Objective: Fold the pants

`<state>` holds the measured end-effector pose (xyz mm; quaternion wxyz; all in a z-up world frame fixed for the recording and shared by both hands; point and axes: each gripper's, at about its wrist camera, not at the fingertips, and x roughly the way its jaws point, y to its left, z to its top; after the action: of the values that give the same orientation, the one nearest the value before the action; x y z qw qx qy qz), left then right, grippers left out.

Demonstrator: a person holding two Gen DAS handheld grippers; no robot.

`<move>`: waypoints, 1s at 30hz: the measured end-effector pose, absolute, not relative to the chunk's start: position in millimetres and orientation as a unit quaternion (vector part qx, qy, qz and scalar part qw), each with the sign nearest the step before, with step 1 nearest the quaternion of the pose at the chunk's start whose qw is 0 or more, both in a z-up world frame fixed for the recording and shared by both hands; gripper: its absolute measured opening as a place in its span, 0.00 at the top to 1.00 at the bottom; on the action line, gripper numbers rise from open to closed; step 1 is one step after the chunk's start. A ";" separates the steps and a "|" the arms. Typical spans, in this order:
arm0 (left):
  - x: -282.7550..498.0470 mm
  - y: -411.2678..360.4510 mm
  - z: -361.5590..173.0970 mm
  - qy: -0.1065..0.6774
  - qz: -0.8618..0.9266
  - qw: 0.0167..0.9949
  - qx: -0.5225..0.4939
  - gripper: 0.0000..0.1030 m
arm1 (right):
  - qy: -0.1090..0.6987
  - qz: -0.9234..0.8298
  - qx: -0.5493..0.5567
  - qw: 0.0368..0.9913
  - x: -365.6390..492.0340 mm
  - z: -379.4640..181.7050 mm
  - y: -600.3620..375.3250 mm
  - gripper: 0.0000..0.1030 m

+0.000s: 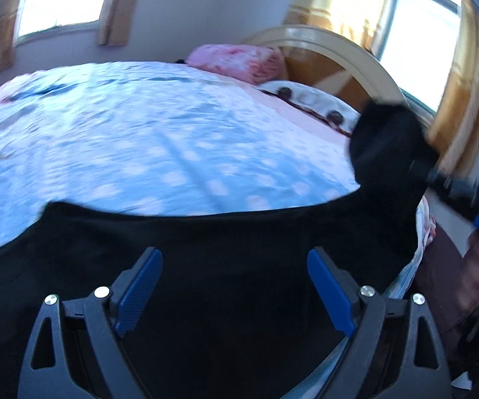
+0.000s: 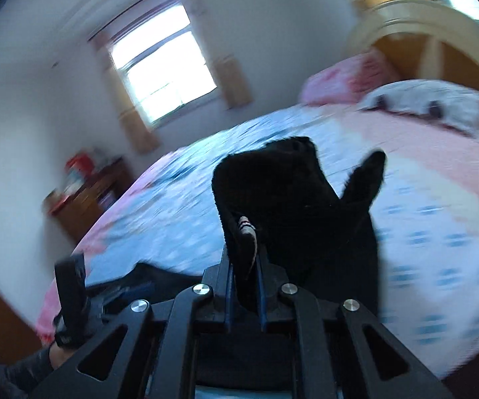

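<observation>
The black pants (image 1: 206,249) lie across the near edge of the bed, and one end rises at the right. My left gripper (image 1: 236,266) is open, with its blue pads apart just above the black cloth and nothing between them. My right gripper (image 2: 244,266) is shut on a bunched end of the pants (image 2: 289,199) and holds it up above the bed; a striped label shows by the fingers. The right gripper also shows in the left wrist view (image 1: 438,173), holding that raised end. The frames are blurred.
The bed (image 1: 140,133) has a blue and pink patterned cover. A pink pillow (image 1: 239,60), a white pillow (image 1: 309,99) and a curved wooden headboard (image 1: 339,53) are at the far end. A wooden nightstand (image 2: 86,199) stands by the window wall.
</observation>
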<state>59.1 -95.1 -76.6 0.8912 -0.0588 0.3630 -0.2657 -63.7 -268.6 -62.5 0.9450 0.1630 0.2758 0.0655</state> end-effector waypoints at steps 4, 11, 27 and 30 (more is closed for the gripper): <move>58.8 -53.5 -89.9 0.378 -0.242 0.887 -0.107 0.11 | 0.333 0.131 0.145 0.922 -33.5 -108.2 -202.9 0.89; 56.2 -43.8 -110.8 0.402 -0.257 0.867 -0.147 0.11 | 0.452 0.151 0.049 0.878 -10.2 -178.2 -148.8 0.83; 81.1 -130.5 -118.1 0.437 -0.300 0.845 -0.078 0.34 | 0.357 0.106 0.171 0.912 -74.4 -134.2 -251.5 0.53; 84.4 -137.9 -120.1 0.447 -0.292 0.844 -0.058 0.90 | 0.348 0.094 0.187 0.914 -77.2 -134.8 -262.5 0.53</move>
<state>84.4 -137.9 -120.1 0.8436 -0.0582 0.4467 -0.2924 -77.2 -262.5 -134.8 0.9138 0.1869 0.3482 0.0943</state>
